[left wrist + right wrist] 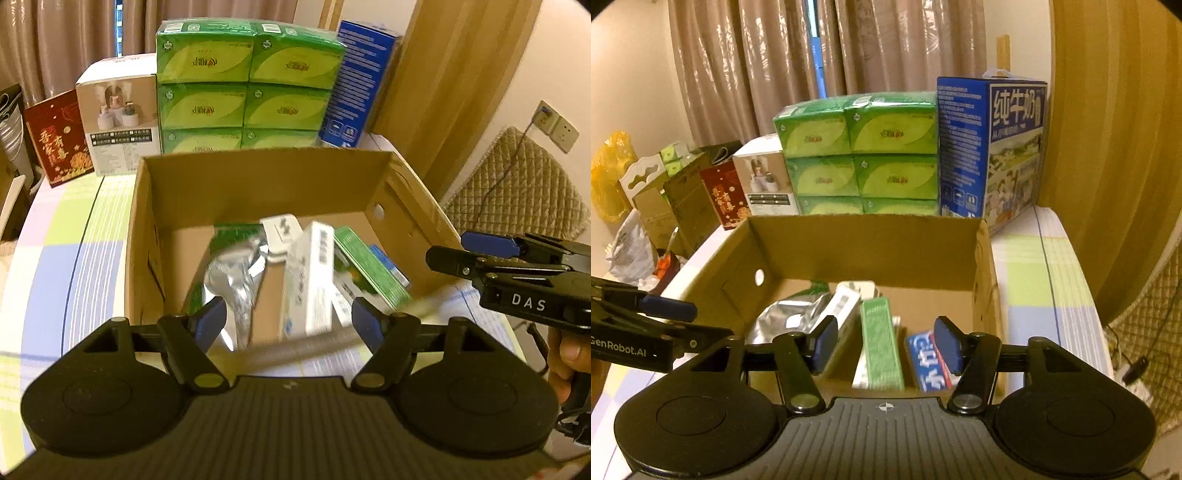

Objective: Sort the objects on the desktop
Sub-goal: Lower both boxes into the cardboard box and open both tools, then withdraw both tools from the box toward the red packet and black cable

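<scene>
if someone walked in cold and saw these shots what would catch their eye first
Probably the stack of bright green tissue packs standing against the curtain at the back of the table, with a tall blue milk carton right beside it. In front of both sits an open cardboard box holding a jumble of small packages, among them a silver foil pouch and a green box. Both grippers, left and right, hover open over its near edge.

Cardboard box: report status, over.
Left gripper open, empty. Right gripper open, empty. Cardboard box holds foil pouch, white carton, green carton. Nothing blocking.
</scene>
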Tool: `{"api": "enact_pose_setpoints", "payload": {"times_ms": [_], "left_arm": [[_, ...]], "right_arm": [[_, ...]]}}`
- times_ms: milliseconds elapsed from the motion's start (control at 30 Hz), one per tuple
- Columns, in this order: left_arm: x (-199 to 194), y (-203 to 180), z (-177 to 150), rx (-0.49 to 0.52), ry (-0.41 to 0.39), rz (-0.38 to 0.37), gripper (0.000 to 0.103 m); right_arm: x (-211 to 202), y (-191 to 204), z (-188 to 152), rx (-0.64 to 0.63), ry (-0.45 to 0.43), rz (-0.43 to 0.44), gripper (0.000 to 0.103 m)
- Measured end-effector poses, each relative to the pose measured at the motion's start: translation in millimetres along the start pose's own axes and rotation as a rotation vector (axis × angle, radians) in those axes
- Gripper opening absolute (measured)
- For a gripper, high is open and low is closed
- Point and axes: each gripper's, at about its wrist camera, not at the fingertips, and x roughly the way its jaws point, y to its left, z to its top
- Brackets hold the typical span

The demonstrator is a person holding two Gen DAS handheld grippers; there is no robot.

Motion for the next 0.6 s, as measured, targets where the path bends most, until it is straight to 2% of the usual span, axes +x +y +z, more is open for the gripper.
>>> {"api": "enact_pose_setpoints", "payload": {"times_ms": [133,367,600], "left_arm": [[-24,-10,-19,-0.011,0.000,-0.016,0.073],[-70,-23,-55,-0.023,-0.022,0.001,0.079],[-109,-39,-83,0.006,-0.053,0.048,0.086]], "right_arm": [[-30,6,-16,0.045,0.008,0.010,0.066],[-84,32,-49,0.021,-0.016,0.034,0.071],[-132,49,-78,0.068,-0.045,0.053,0.082]]}}
